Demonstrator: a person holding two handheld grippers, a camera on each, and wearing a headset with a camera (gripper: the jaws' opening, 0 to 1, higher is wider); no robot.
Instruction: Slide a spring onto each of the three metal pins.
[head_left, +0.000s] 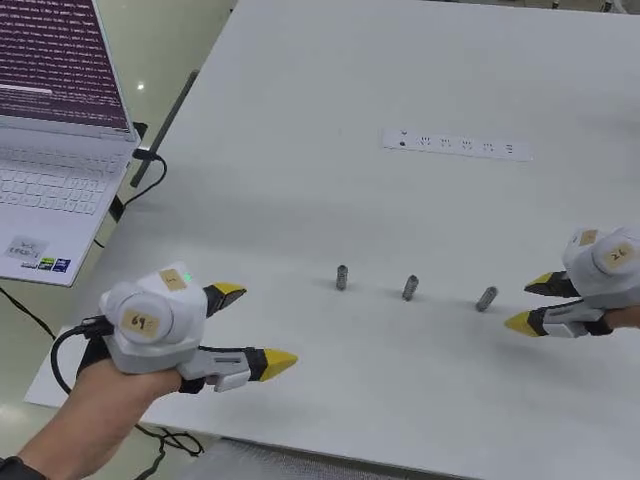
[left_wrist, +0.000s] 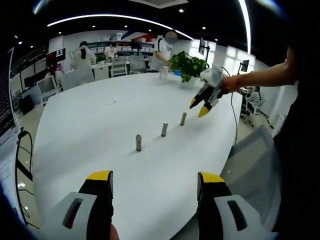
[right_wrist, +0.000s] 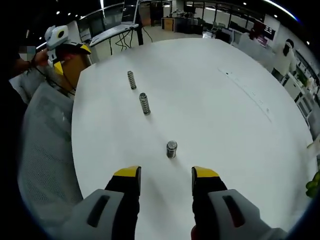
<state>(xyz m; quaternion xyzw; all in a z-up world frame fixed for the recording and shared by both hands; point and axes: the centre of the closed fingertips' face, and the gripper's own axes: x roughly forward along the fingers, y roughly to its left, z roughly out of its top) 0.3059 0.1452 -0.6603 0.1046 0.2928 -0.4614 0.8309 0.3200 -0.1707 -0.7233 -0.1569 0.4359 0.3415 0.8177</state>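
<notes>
Left tool spread wide, its yellow-tipped jaws empty; right tool spread too. The smooth white bench lies under both, rounded at its edge. A flat white power strip sits farther back. Between the tools, three small coil-ribbed metal pins stand in a row.

Middle: a row of three pins stands upright, with bare gaps between them.
Near side: the table is bare from the row to its edge.
Far side: a flat power strip lies well beyond the row.
Left: a laptop and cable sit by the table's edge, well apart from the pins.
</notes>
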